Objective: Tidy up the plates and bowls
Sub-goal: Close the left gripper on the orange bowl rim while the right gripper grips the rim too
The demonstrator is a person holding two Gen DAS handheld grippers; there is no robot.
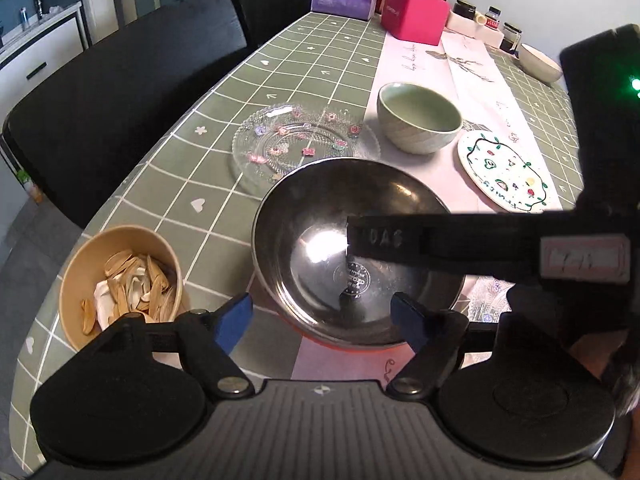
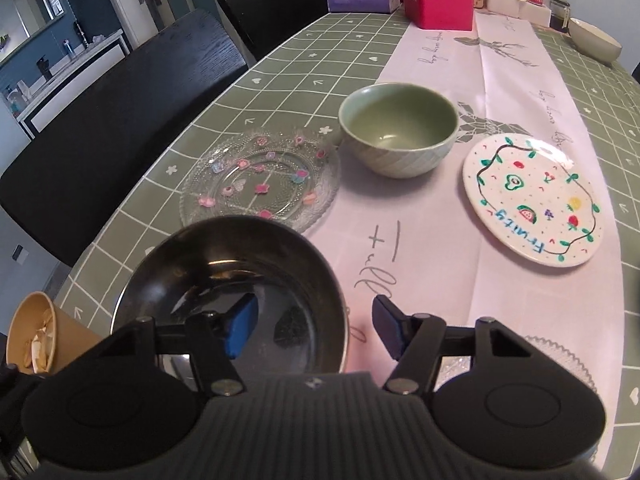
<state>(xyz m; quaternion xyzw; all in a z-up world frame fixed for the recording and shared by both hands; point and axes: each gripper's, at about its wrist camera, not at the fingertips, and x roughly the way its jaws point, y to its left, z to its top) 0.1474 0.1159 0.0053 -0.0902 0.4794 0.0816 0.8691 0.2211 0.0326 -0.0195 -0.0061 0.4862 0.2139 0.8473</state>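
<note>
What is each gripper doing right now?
Left gripper: open, holding nothing, at the steel bowl.
Right gripper: open, fingers straddling the bowl's rim.

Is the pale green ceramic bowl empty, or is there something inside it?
Empty. The pale green ceramic bowl stands upright on the table, and both wrist views show only its bare glazed inside.

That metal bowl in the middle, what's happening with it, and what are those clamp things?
A person is tidying dishes with a two-finger gripper in each hand. The right gripper is open, straddling the rim of the metal bowl, one finger inside and one outside. The left gripper is open too, at the bowl's near edge. A green bowl, a glass plate and a fruit-patterned plate sit untouched farther back on the table.
</note>
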